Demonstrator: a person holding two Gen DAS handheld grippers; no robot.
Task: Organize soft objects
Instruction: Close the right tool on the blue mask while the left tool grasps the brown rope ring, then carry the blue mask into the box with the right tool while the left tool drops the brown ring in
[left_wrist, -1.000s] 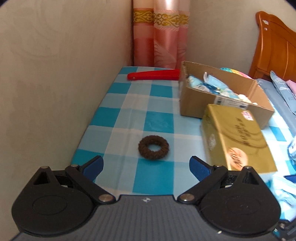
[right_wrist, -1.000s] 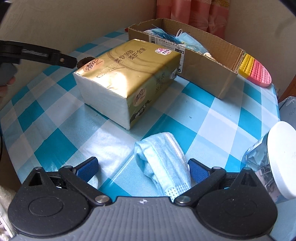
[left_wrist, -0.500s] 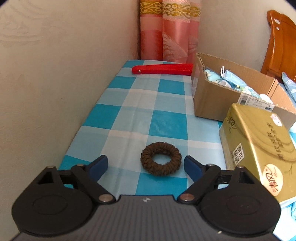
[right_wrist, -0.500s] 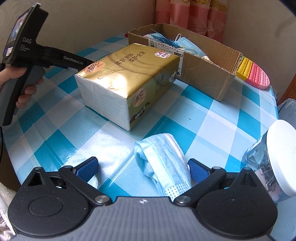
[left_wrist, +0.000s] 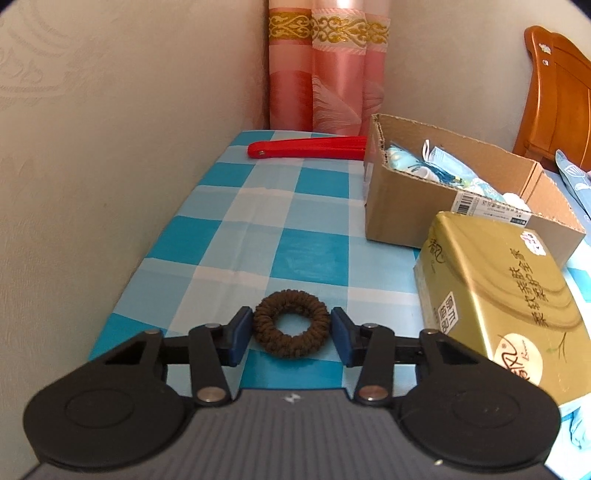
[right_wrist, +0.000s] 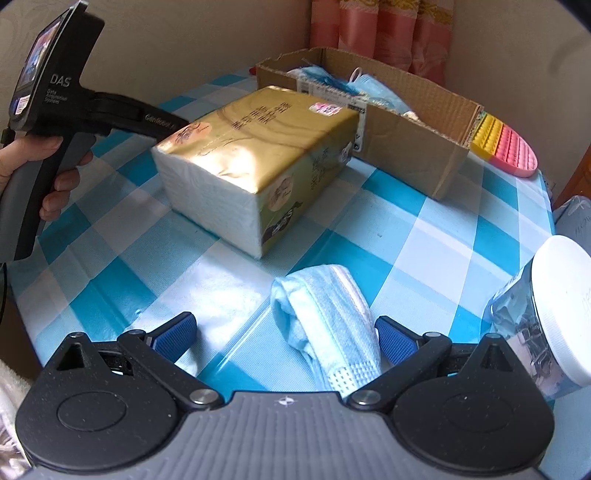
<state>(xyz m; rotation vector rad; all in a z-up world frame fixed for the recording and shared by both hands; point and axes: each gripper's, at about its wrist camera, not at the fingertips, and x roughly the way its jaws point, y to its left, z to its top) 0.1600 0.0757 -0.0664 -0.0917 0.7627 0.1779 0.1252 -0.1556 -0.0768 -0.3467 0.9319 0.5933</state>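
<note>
A brown hair scrunchie (left_wrist: 291, 329) lies on the blue checked tablecloth (left_wrist: 258, 206). My left gripper (left_wrist: 291, 334) has closed in around it, its blue pads touching the scrunchie on both sides. A folded light blue face mask (right_wrist: 325, 321) lies on the cloth between the open fingers of my right gripper (right_wrist: 284, 338), close to the right pad. A cardboard box (left_wrist: 454, 192) with masks and soft items stands at the back; it also shows in the right wrist view (right_wrist: 399, 122).
A gold tissue pack (left_wrist: 498, 291) sits right of the scrunchie, in front of the box. A red folded fan (left_wrist: 306, 148) lies by the curtain. A wall runs along the table's left side. A clear jar with white lid (right_wrist: 546, 314) and a pink-yellow silicone pad (right_wrist: 506, 146) are at right.
My left gripper moved forward to the scrunchie and its fingers closed onto it. My right gripper stayed open over the mask, nearly still.
</note>
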